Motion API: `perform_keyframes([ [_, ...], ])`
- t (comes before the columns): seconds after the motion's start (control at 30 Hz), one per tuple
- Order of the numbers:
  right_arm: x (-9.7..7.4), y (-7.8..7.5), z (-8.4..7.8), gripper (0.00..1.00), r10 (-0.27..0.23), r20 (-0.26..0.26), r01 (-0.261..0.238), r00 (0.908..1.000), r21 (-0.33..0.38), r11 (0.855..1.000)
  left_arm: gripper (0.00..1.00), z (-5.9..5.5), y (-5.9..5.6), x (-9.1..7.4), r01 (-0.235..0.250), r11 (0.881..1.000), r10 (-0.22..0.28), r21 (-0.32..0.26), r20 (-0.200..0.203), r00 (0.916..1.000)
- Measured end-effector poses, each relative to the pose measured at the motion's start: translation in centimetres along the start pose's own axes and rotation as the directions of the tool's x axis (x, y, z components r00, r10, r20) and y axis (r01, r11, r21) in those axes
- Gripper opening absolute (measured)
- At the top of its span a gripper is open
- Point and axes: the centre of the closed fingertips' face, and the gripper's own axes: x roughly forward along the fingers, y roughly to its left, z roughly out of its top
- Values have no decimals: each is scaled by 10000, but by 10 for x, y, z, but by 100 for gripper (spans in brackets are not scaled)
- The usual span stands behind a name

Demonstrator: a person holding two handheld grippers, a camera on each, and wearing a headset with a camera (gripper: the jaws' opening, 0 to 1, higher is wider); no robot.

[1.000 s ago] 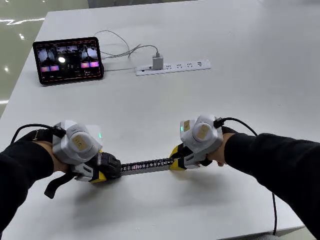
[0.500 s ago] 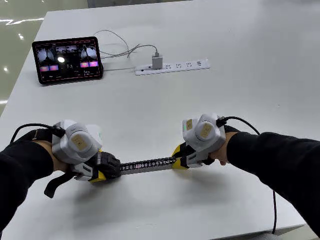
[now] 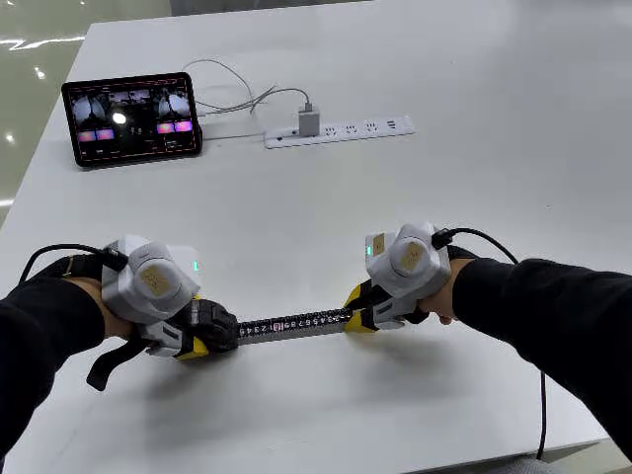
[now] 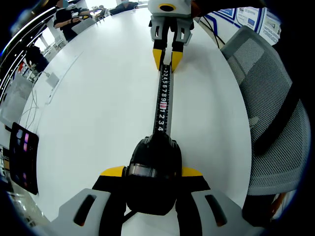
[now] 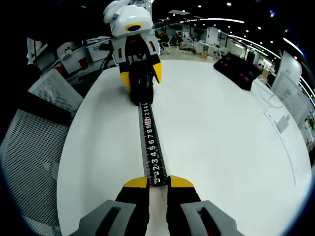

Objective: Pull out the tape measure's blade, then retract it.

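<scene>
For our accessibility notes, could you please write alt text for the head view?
On a white table, the left gripper clamps a black tape measure while the right gripper pinches the end of its pulled-out blade, stretched between them. A lit tablet and a power strip sit farther back.

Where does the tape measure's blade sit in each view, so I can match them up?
Head view: blade lies low centre, running left to right across the table.
Left gripper view: blade runs from centre up to the right gripper.
Right gripper view: blade runs upward from between the bottom jaws.
Shared landmark: black case at one end of the blade.
</scene>
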Motion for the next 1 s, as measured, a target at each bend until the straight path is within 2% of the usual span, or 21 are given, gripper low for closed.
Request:
perform_keyframes([
  [1.0,-10,-1,-12,8,-75,-119,76,9999,69,9999,33,-1,2,1,3,10000,-3,33,-25,10000],
])
